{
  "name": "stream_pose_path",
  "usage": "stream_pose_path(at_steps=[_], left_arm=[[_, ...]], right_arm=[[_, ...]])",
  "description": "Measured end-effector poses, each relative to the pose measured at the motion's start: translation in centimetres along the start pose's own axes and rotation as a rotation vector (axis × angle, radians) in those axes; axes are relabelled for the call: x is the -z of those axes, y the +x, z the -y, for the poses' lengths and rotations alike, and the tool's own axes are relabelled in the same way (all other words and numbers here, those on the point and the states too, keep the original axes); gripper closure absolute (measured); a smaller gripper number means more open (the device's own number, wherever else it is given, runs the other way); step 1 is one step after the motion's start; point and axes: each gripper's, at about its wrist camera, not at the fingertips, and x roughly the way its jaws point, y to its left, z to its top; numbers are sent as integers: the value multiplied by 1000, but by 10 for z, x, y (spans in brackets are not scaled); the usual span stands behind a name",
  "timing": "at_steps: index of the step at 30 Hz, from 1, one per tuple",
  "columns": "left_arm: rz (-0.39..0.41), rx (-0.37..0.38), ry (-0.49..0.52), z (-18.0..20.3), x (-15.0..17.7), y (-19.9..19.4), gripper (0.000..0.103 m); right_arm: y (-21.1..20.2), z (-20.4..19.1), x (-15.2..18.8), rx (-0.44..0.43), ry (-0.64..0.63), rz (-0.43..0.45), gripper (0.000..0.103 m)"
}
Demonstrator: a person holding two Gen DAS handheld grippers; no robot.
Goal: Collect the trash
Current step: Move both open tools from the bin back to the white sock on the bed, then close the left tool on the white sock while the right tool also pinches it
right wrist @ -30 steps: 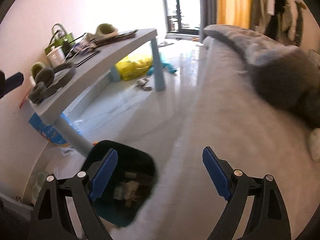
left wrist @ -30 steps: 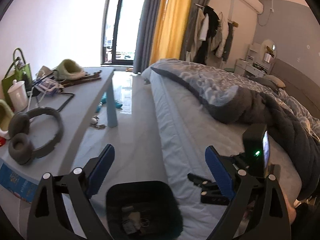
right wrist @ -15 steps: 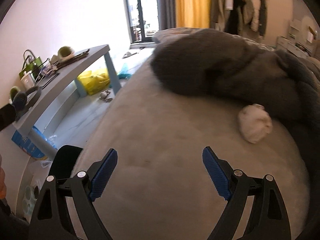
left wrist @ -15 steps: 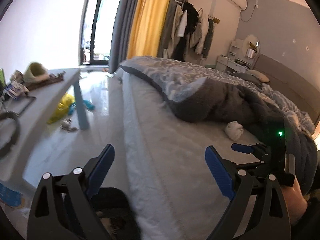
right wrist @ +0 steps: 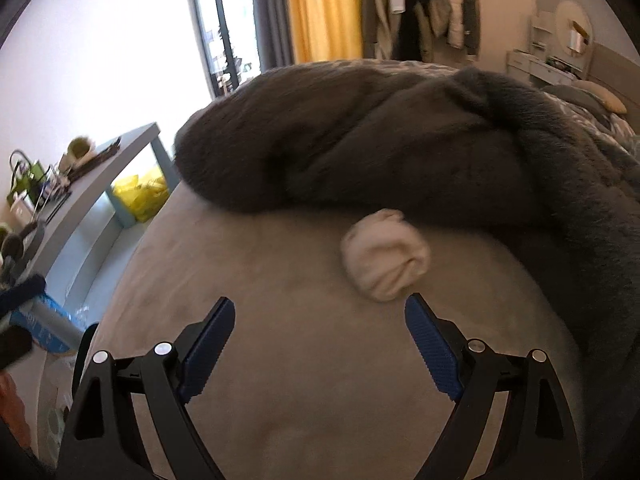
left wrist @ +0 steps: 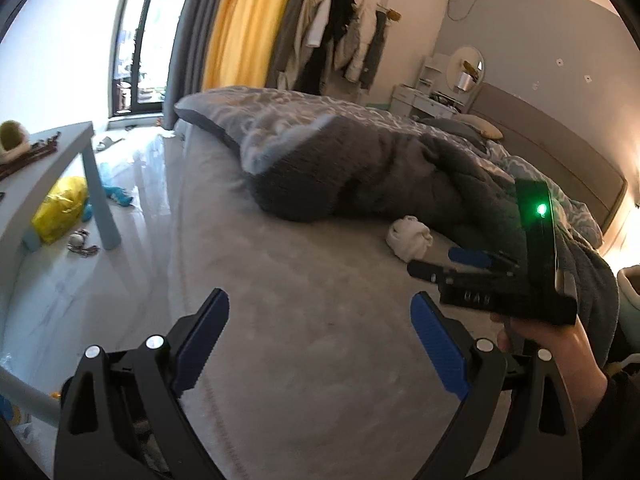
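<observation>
A crumpled white wad (right wrist: pixel 385 255) lies on the grey bed sheet (right wrist: pixel 304 360), against the edge of a dark grey blanket (right wrist: pixel 400 136). It also shows in the left wrist view (left wrist: pixel 409 237). My right gripper (right wrist: pixel 320 344) is open and empty, low over the sheet, with the wad just ahead of its right finger. In the left wrist view the right gripper (left wrist: pixel 472 260) points at the wad. My left gripper (left wrist: pixel 320 336) is open and empty over the sheet, further back. The black bin is out of view.
A grey desk (left wrist: pixel 48 160) stands left of the bed with headphones (right wrist: pixel 16 244) and clutter on it. A yellow bag (left wrist: pixel 60 208) and small items lie on the floor under it. Clothes hang on the far wall (left wrist: pixel 340 40).
Both grippers have swung right, from over the black bin on the floor to over the bed. The right gripper has closed in on the white wad. Both stay open.
</observation>
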Motion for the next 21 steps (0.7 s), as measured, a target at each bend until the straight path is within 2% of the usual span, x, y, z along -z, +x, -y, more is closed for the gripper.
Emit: stream_pose_path(at_steps=[7, 9, 14, 17, 21], left_arm=[[-43, 64, 46, 20, 2, 34, 9], [-63, 76, 62, 24, 3, 45, 9], [-109, 118, 101, 40, 1, 78, 10], [-116, 131, 118, 48, -4, 93, 14], [-126, 142, 130, 53, -11, 113, 24]], right_arm=[[15, 36, -13, -23, 71, -17, 16], [23, 42, -20, -37, 86, -26, 23], [42, 57, -38, -55, 98, -57, 30], [54, 66, -45, -58, 118, -79, 35], [70, 68, -51, -94, 109, -101, 43]])
